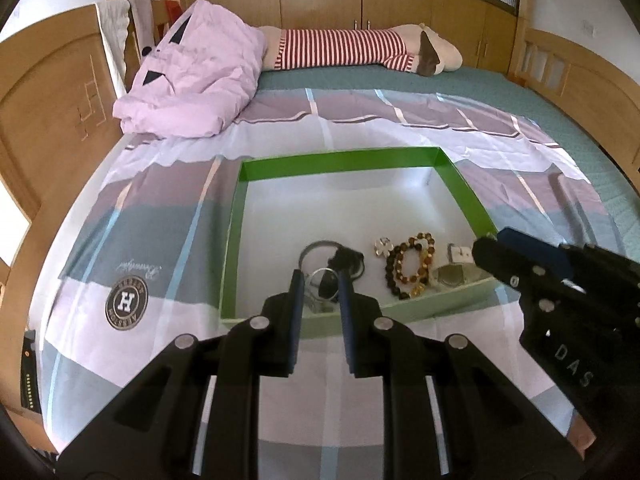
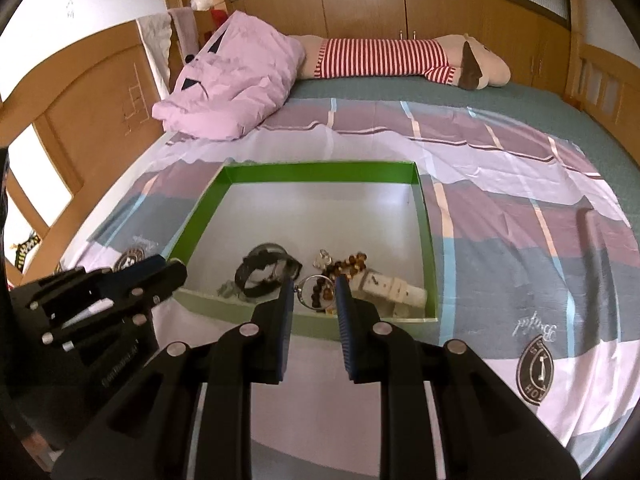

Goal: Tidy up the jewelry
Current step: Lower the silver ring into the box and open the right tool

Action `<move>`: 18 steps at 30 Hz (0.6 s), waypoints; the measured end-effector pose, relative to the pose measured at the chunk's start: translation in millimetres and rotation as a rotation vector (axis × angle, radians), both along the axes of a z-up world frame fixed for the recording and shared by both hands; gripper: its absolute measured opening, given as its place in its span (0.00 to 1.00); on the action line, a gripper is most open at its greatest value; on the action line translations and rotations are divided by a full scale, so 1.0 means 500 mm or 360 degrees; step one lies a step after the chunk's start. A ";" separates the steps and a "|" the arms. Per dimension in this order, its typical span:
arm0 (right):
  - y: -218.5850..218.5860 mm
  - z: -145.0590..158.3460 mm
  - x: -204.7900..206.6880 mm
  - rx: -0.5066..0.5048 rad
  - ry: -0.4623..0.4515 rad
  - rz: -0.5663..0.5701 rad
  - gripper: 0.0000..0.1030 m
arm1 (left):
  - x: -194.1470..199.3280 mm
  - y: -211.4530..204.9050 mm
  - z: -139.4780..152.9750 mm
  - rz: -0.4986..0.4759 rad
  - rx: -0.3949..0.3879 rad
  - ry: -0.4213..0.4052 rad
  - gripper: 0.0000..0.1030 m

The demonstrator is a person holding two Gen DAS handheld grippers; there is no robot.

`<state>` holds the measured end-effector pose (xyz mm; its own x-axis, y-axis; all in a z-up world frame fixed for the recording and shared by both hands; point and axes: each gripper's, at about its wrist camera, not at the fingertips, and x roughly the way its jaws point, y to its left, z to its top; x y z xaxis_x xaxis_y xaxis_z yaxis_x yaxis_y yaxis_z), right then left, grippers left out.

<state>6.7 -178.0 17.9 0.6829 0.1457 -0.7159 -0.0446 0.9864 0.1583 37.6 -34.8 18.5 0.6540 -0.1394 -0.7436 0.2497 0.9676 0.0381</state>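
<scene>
A green-walled box with a white floor lies on the bed; it also shows in the right wrist view. Jewelry lies along its near side: a black strap with silver rings, an amber bead bracelet, a small clear charm and a watch. My left gripper is open just above the near wall, over the silver rings. My right gripper is open over a silver ring and the beads. A white watch band lies to its right.
The box sits on a plaid sheet over a teal mattress. A crumpled pink quilt and a striped plush toy lie at the far end. Wooden bed frame and cabinets surround the bed.
</scene>
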 end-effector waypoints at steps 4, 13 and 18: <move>0.004 0.009 0.020 0.0018 -0.0061 -0.0020 0.21 | 0.029 0.000 -0.006 0.0039 -0.0017 0.0005 0.17; -0.003 -0.012 0.096 0.0003 -0.0112 -0.0096 0.21 | 0.095 -0.007 -0.035 0.0095 0.0024 -0.0020 0.17; -0.018 -0.056 0.131 0.0019 -0.0033 -0.0137 0.21 | 0.117 0.003 -0.062 0.0123 0.0031 0.0055 0.17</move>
<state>72.1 -187.1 -10.3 0.7079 0.0942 -0.7000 0.0372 0.9847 0.1702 96.2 -33.6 -12.5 0.6363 -0.0752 -0.7678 0.1760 0.9831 0.0496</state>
